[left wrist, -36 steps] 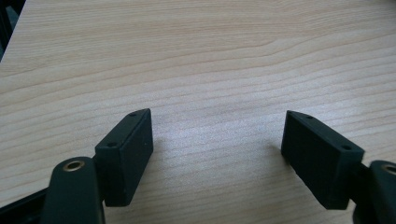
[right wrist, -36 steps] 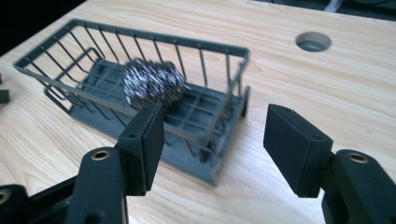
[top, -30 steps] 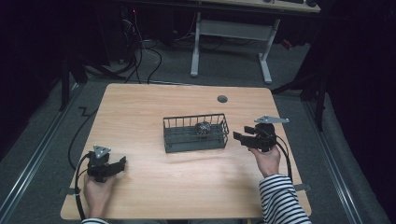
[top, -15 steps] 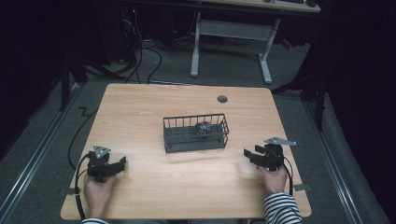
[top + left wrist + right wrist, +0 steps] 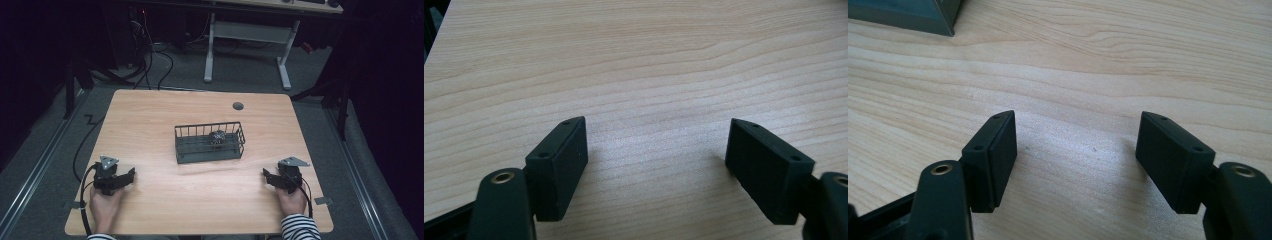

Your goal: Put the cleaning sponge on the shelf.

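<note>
Wooden table (image 5: pixel 150 120) is bearing both grippers near its close edge: left gripper (image 5: pixel 131 173) gaping wide, empty; right gripper (image 5: pixel 265 175), jaws just opening, gripping nothing, resting near the wire basket (image 5: pixel 210 145).

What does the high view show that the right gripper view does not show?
High view alone: the whole wire basket with a small dark, rounded object inside it, the left gripper near the table's front left corner, both of the person's hands, and the floor with cables. Right gripper view alone: a close look along the right gripper, its jaws apart over bare wood with nothing between them. Both share the wooden table, the right gripper and a part of the basket.
</note>
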